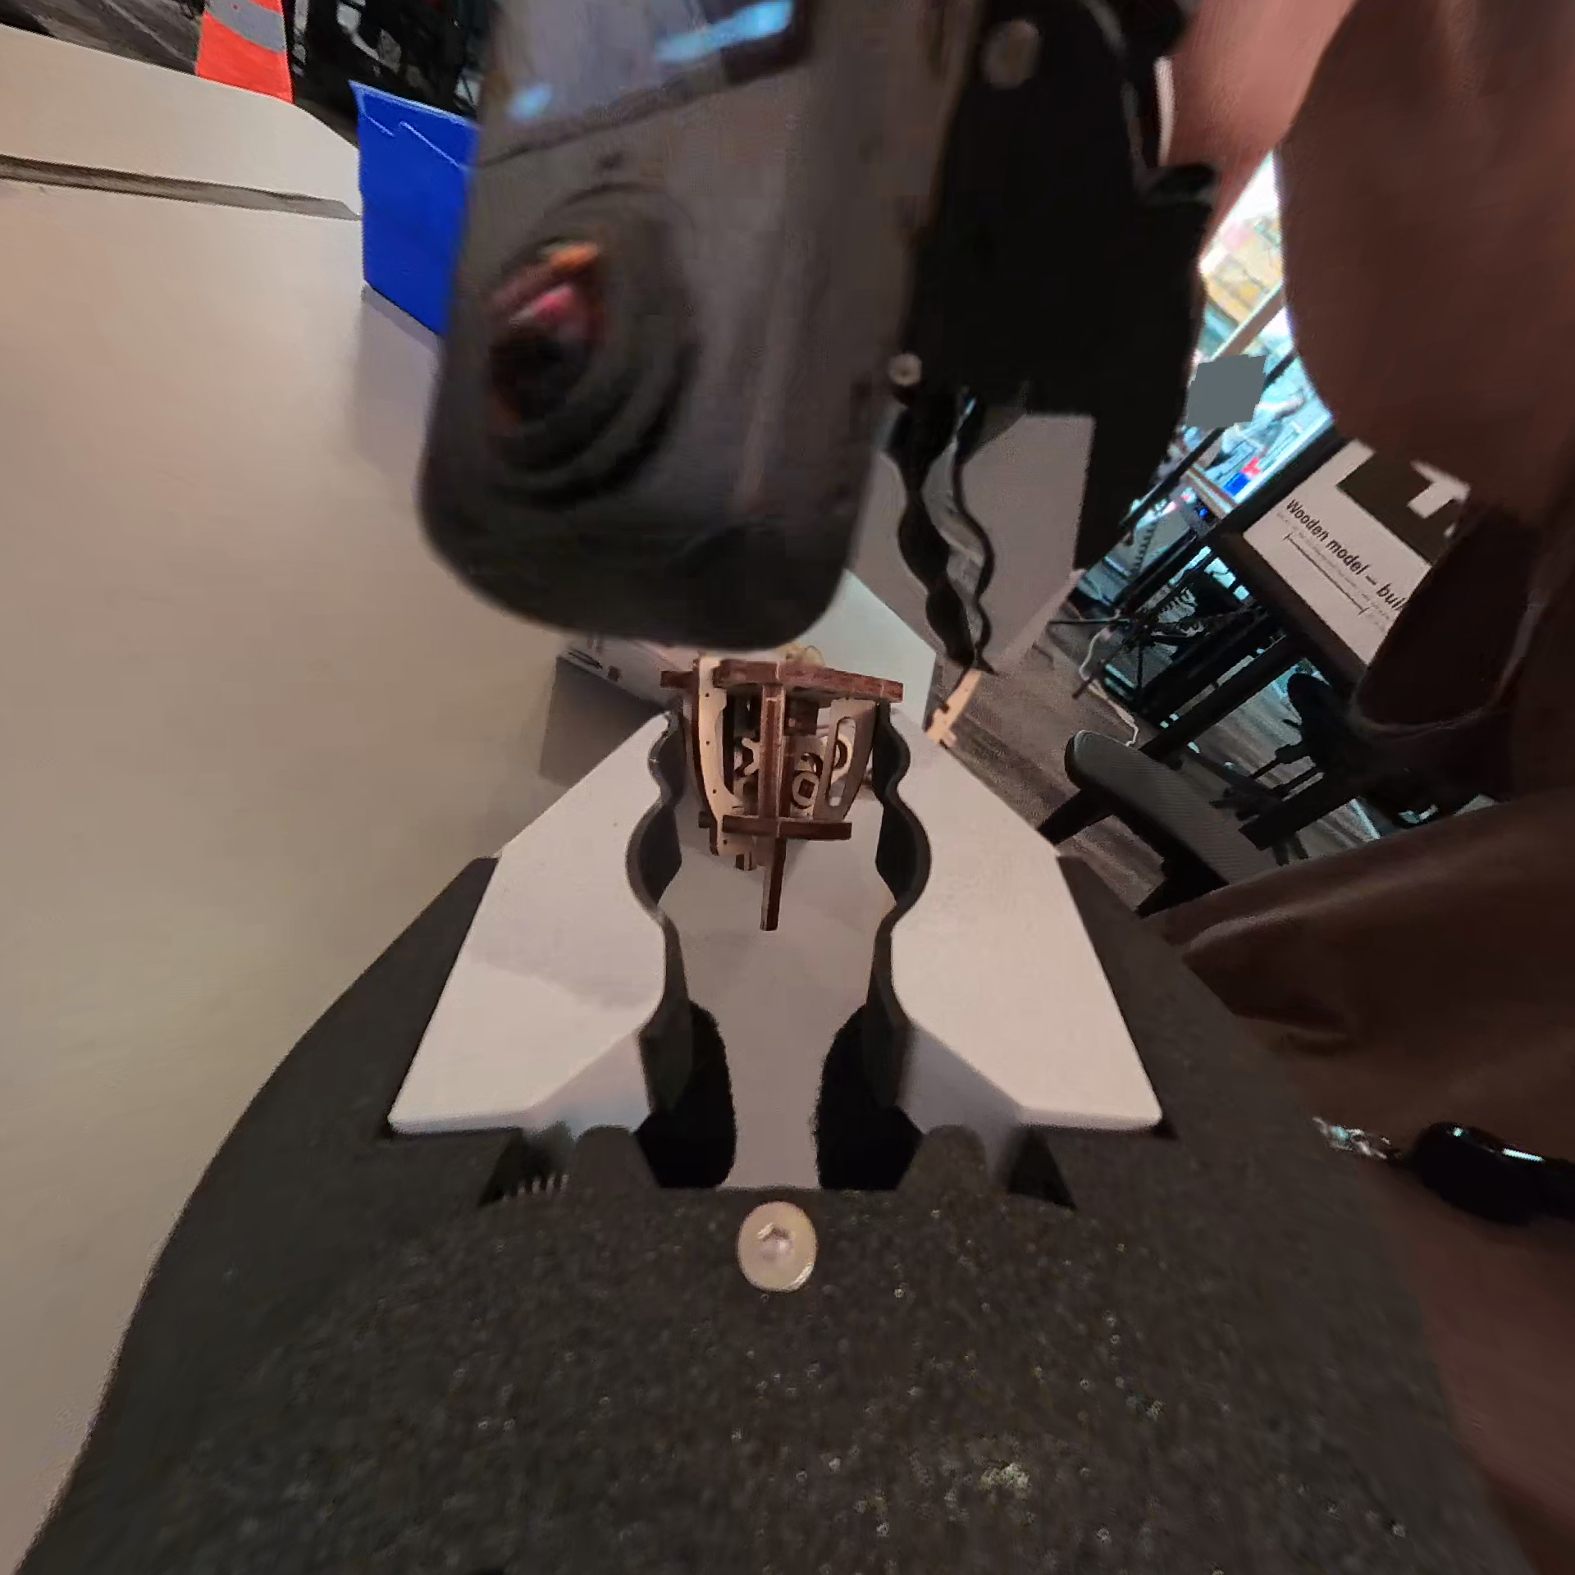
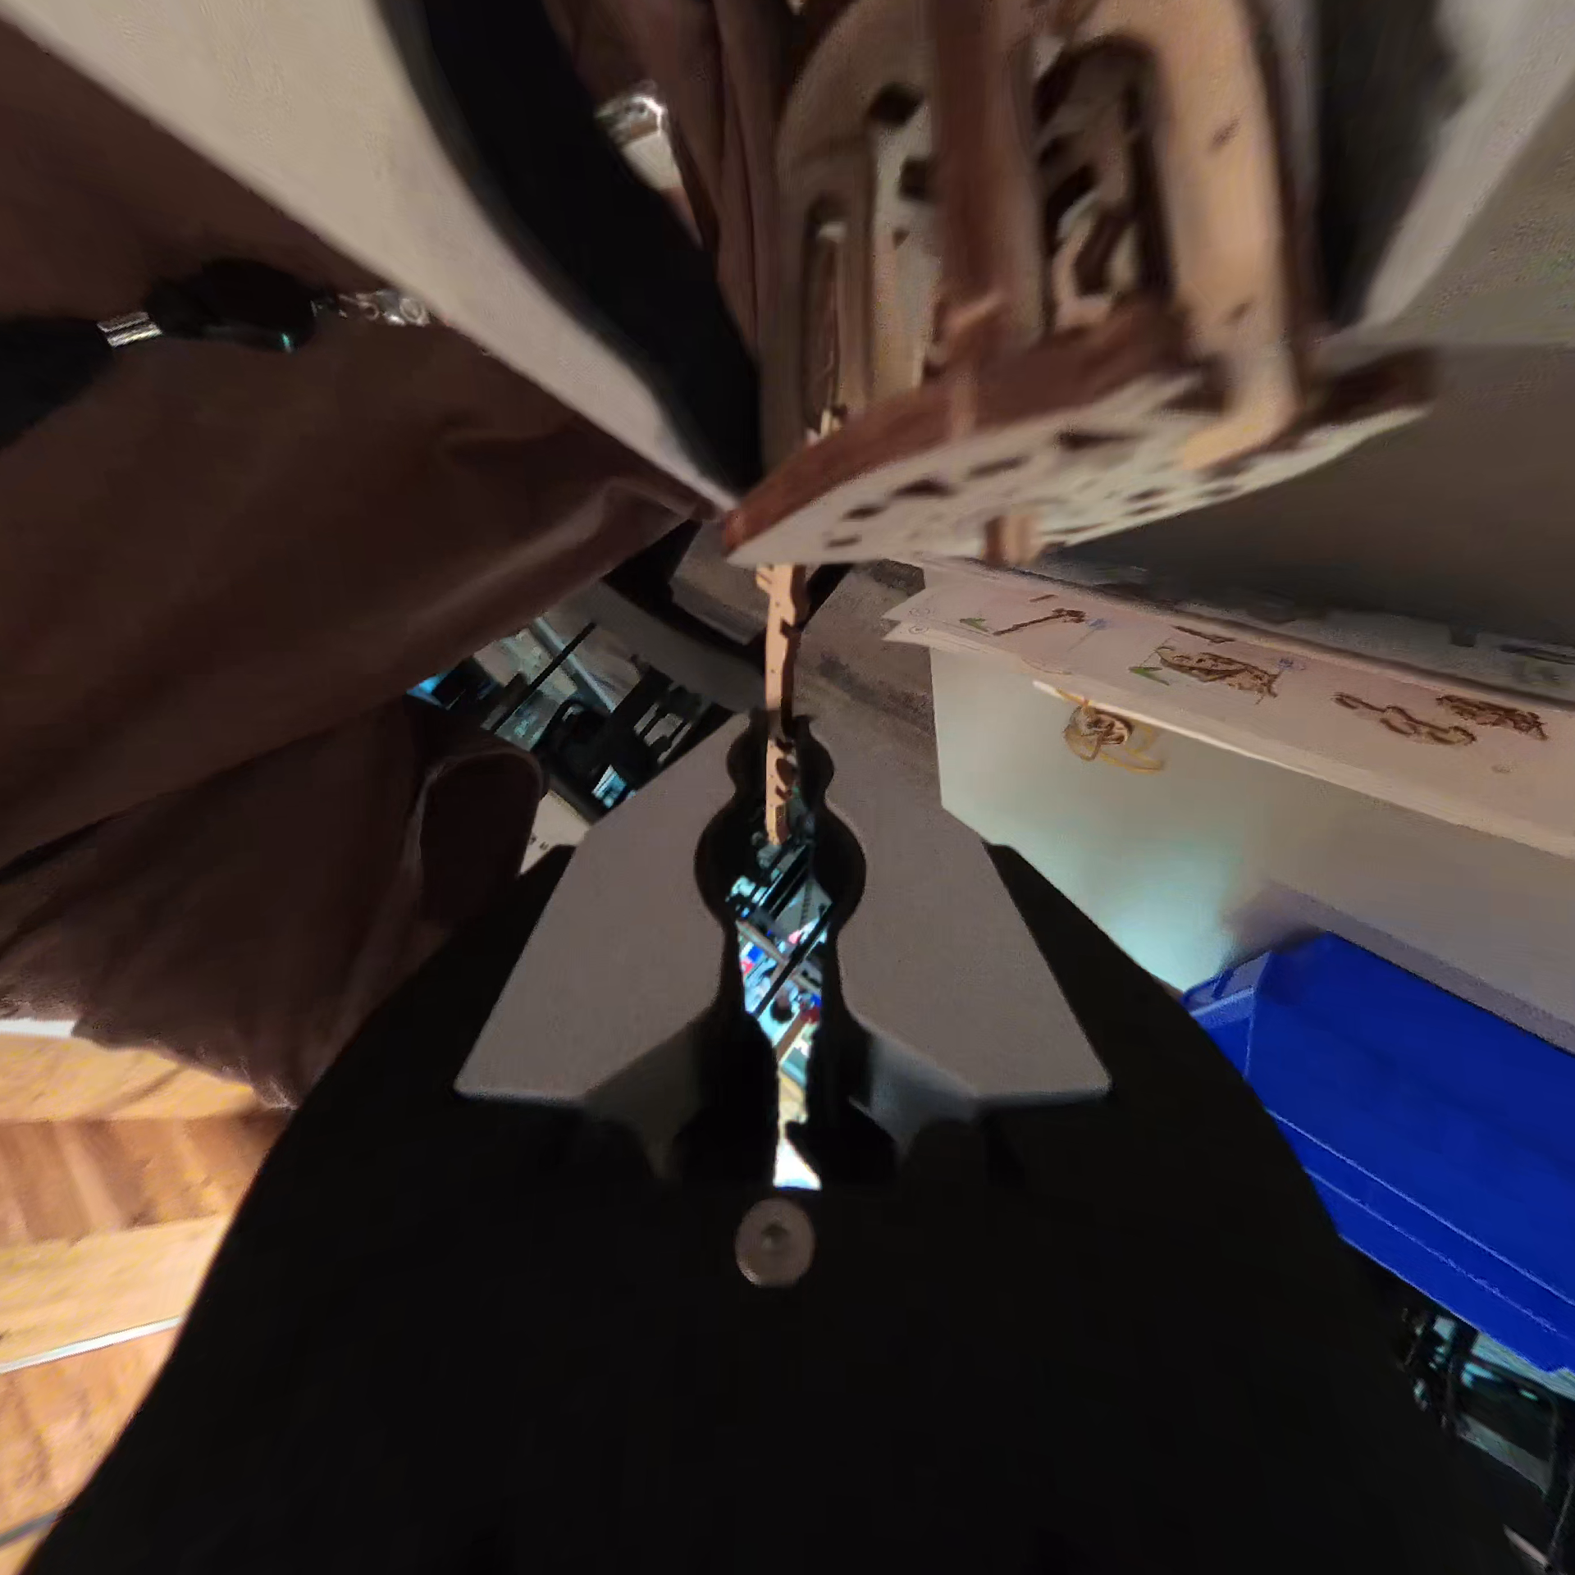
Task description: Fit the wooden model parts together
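Left gripper (image 1: 777, 750) jaws clamped on wooden model assembly (image 1: 780, 758), frame centre above white worktop (image 1: 170, 597). Right gripper (image 2: 780, 750) jaws pinching thin wooden strip (image 2: 780, 682), tip meeting assembly, upper centre.

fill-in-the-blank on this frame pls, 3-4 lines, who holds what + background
1. The left gripper has its fingers shut on the partly built ____ model.
2. The right gripper pinches a thin wooden ____ at its tip.
3. In the right wrist view, that thin piece points toward the model's perforated ____.
4. The plastic bin beside the table is ____.

Missing words: wooden; strip; plate; blue
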Motion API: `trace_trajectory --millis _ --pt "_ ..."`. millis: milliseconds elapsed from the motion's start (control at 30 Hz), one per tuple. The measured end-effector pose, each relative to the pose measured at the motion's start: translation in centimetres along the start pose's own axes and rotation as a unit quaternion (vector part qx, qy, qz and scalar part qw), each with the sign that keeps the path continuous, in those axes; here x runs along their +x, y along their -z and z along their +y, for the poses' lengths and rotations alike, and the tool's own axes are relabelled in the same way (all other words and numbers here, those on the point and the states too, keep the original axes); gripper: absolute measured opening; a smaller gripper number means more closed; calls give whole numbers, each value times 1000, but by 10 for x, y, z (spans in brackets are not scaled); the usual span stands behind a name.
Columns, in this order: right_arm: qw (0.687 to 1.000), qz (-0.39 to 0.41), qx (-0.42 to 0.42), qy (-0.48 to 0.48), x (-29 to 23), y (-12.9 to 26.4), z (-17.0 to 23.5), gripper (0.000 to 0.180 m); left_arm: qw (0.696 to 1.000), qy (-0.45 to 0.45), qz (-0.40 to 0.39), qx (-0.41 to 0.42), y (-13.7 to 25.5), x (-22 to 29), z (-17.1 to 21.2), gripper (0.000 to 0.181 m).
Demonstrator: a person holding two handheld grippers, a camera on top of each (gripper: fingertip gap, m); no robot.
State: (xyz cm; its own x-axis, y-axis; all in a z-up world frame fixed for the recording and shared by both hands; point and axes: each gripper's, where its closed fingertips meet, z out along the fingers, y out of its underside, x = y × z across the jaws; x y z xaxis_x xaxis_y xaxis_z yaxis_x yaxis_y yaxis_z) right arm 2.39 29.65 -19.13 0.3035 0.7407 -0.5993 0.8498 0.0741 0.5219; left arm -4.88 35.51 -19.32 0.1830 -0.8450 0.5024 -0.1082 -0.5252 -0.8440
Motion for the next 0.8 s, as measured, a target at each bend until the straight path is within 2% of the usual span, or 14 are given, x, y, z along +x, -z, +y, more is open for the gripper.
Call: trace_trajectory --millis 167,433,800 --pt "999 -40 -10 7 -2 6 1 5 999 -33 -9 -24 -9 6 9 41" --pt "998 -52 -32 2 1 12 7 5 995 -77 3 -61 -23 22 23 41" --pt "995 -53 -76 41 -10 5 5 4 997 -48 42 -48 -23 31 20 42"
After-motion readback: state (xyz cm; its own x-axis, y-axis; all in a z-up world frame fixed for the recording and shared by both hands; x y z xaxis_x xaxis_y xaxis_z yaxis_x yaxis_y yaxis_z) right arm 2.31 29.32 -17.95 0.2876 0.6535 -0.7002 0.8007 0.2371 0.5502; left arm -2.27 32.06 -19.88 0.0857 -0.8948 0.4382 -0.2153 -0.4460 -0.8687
